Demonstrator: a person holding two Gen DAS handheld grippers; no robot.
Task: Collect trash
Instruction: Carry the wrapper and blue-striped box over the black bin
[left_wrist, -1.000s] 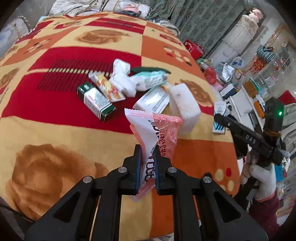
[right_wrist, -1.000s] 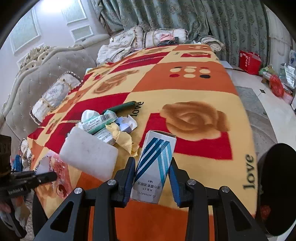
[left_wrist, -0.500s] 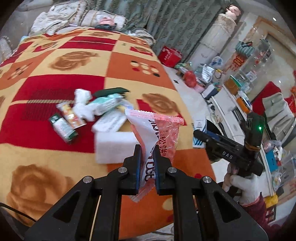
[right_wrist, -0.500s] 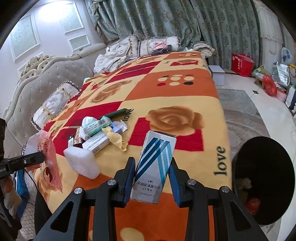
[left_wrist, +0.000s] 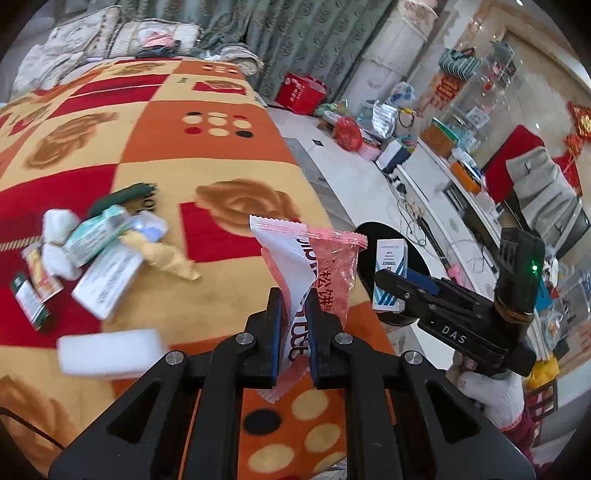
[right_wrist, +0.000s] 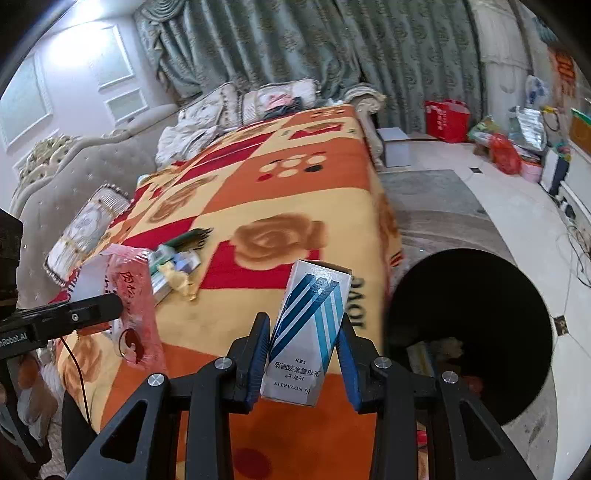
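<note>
Beside patterned blanket: blue-striped white box; crinkled pink wrapper.

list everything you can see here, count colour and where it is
snack bag: 1, pink and white, clamped in the left gripper
medicine box: 1, white with blue stripes, clamped in the right gripper
trash bin: 1, black, on the floor beside the bed, some litter inside
litter pile: several wrappers, boxes and tissues, mixed colours, on the blanket
foam block: 1, white, on the blanket near the bed edge
blanket: 1, orange, red and yellow, covering the bed
curtains: green, behind the bed
red bag: 1, on the floor by the curtains
left gripper: 1, black
right gripper: 1, black with blue pads
</note>
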